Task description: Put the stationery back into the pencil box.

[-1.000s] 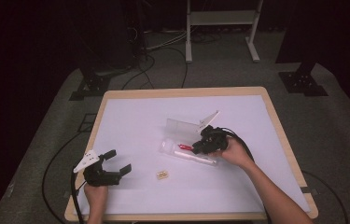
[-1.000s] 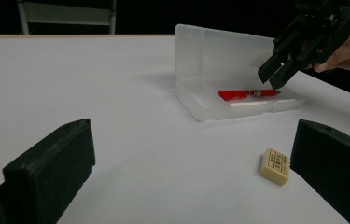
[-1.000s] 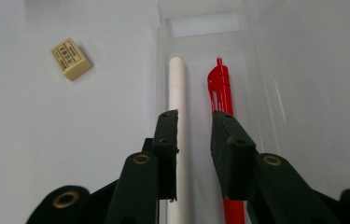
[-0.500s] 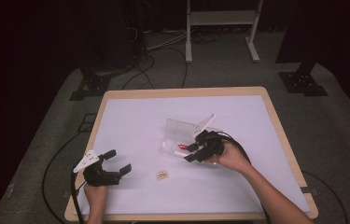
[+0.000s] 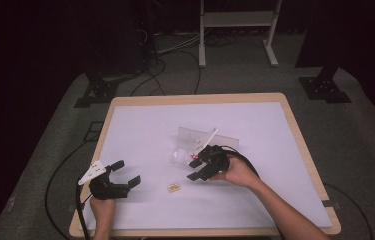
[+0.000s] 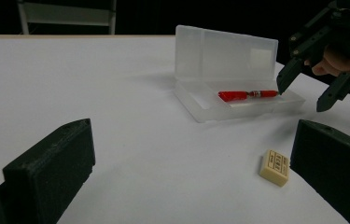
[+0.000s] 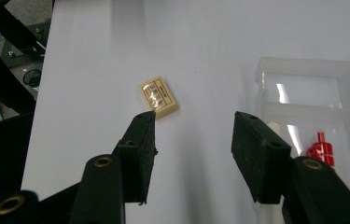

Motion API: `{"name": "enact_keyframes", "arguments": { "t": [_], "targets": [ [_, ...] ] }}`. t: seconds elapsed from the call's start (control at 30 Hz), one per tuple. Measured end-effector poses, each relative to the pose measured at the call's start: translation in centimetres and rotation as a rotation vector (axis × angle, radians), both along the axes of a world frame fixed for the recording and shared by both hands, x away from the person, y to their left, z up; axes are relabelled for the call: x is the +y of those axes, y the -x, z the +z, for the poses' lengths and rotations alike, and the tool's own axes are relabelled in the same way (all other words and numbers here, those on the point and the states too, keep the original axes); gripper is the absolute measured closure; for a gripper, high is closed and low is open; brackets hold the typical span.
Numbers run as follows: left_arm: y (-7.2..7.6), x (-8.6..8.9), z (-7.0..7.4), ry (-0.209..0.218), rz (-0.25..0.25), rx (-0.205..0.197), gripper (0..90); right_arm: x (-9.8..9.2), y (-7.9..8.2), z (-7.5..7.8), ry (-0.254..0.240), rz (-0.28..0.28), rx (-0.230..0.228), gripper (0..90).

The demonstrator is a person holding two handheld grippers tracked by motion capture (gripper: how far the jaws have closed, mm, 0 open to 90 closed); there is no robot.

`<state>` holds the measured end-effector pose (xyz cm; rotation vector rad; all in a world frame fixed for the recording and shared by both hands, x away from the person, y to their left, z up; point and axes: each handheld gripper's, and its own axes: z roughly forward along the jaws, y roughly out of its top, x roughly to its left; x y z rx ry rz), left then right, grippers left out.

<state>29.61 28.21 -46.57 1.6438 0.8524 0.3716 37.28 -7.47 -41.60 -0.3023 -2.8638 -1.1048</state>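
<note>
Fingers [image 7: 137, 140] apart on both our grippers, nothing held
We risk knocking the open case [image 6: 231, 84] while reaching for the eraser [image 7: 159, 97]

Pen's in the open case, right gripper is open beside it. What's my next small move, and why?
Probably move the right gripper toward the eraser and lower around it. Its jaws are open and empty, the eraser lies loose on the table just ahead of them, and the red pen already lies in the open case. The left gripper sits open, farther off.
</note>
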Motion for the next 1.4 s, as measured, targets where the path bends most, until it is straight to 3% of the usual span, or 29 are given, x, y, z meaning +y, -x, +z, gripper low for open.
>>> {"name": "enact_keyframes", "arguments": {
  "t": [0.87,1.4],
  "targets": [
    [0.0,0.0,0.0,0.006,0.001,0.0,0.0,4.4,0.5,-0.9,0.03,0.105,-0.004,48.6],
    [0.0,0.1,0.0,0.016,0.004,-0.001,0.0,6.3,0.4,-2.8,0.08,0.148,0.006,48.7]
  ]
}}
